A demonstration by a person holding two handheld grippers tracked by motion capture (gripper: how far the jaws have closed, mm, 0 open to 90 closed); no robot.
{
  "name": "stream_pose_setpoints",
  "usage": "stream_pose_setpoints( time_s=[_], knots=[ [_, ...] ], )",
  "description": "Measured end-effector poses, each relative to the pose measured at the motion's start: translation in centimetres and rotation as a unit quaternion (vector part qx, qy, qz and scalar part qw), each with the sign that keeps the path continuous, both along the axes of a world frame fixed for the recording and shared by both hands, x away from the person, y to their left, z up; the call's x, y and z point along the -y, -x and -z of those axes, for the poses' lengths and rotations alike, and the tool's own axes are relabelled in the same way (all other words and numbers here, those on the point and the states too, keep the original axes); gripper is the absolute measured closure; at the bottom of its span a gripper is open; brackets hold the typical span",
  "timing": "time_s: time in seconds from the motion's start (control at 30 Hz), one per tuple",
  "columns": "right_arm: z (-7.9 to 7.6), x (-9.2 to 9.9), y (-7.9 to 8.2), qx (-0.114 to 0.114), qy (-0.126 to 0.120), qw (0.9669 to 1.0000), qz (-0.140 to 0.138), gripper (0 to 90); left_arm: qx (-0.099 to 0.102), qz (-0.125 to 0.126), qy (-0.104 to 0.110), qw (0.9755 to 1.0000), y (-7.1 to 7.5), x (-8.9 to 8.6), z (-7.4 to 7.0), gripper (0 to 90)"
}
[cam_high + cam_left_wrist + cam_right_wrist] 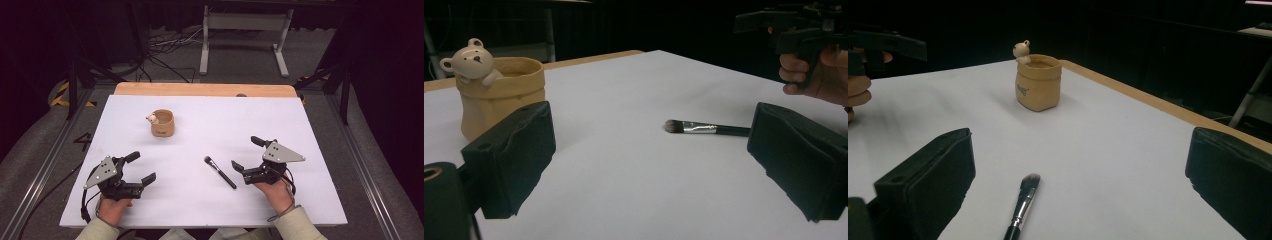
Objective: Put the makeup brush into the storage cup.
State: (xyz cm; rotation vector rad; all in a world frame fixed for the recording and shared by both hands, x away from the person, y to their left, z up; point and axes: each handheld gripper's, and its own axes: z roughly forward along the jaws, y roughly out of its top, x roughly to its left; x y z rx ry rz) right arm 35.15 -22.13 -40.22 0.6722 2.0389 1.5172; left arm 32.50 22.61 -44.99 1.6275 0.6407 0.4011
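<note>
**High view: two hand-held grippers wait apart on a white table, a makeup brush lying beside the right one**

The high view looks down on a white tabletop [310,145] edged by a strip of pale wood along its far side. A person's two hands come in from the bottom edge, each holding a black two-jaw gripper topped with a grey three-cornered plate. The left gripper [142,170] sits near the front left of the table, its jaws spread wide with nothing between them. The right gripper [246,154] sits near the front right, its jaws likewise spread and empty.

A slim black-handled makeup brush with a silver ferrule and dark bristles [220,172] lies flat on the table just beside the right gripper's nearer jaw, not touching it. Its bristle end points toward the far left.

A tan ceramic pot shaped like a small sack, with a cream bear figure perched on its rim [162,123], stands upright farther back, left of centre, well apart from both grippers and the brush.

In the right gripper view the brush lies between the two open jaws, bristles toward the pot.
</note>
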Motion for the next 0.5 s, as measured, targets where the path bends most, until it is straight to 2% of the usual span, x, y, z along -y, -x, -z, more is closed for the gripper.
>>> stream_pose_setpoints(
  time_s=[0.1,0.13,0.23,0.33,0.43,0.5],
  knots=[
    [-0.1,-0.4,-0.4,-0.02,0.004,0.9998,-0.003,0.0,0.0,-0.001,0.0,1.0,0.0,0.0,0.0,5.9],
    [-0.1,-0.4,-0.4,-0.02,0.004,0.9998,-0.003,0.0,0.0,-0.001,0.002,1.0,0.0,0.0,0.0,5.9],
    [-0.2,-0.9,-0.9,-0.042,0.019,0.9989,-0.012,3.2,-0.001,0.001,0.0,1.0,0.0,0.0,0.0,5.9],
    [-0.5,-1.5,-1.0,-0.061,0.043,0.9971,-0.015,5.1,0.0,0.002,-0.002,1.0,-0.1,0.0,0.0,5.9],
    [-0.8,-1.9,-1.1,-0.073,0.053,0.9958,-0.014,9.8,-0.003,0.003,-0.001,1.0,-0.1,0.0,0.0,5.9],
    [-1.1,-2.1,-1.5,-0.095,0.062,0.9934,-0.017,12.6,-0.001,0.002,-0.001,1.0,-0.1,-0.1,0.0,5.9]
  ],
)
